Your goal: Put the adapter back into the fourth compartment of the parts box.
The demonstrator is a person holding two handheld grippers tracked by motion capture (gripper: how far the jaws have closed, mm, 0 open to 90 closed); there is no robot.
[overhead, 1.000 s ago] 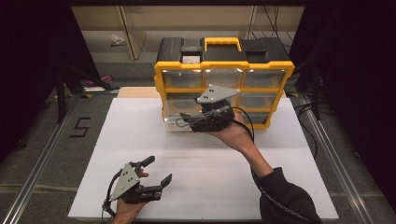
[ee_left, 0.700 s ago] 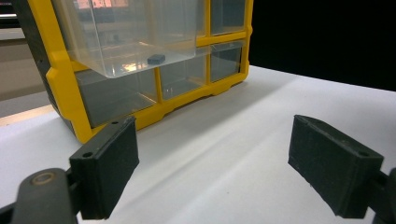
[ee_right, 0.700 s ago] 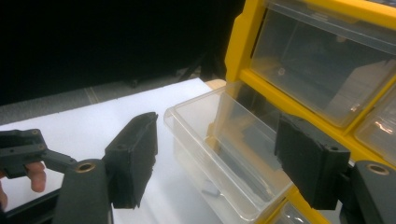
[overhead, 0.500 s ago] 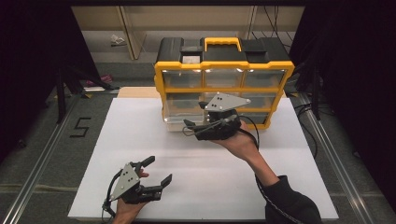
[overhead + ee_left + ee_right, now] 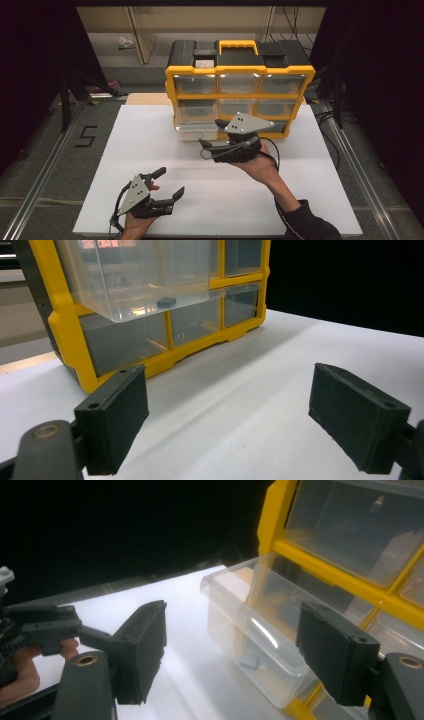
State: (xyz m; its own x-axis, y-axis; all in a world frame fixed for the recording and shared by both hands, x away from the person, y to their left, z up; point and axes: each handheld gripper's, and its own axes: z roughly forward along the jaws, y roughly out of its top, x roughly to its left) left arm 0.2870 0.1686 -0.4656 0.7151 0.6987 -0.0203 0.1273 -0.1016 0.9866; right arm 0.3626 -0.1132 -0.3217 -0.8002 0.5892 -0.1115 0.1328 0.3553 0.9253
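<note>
With my right gripper (image 5: 206,149) spread empty just before the pulled-out clear drawer (image 5: 196,131) of the yellow organizer (image 5: 240,93), and my left gripper (image 5: 170,184) likewise apart near me, I judge I next reach for its small dark piece (image 5: 166,302).

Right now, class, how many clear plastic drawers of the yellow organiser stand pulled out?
1: the clear plastic drawer at the left of the yellow-and-black organiser's lower rows, holding a small dark piece. The right gripper partly hides the bottom row.
</note>
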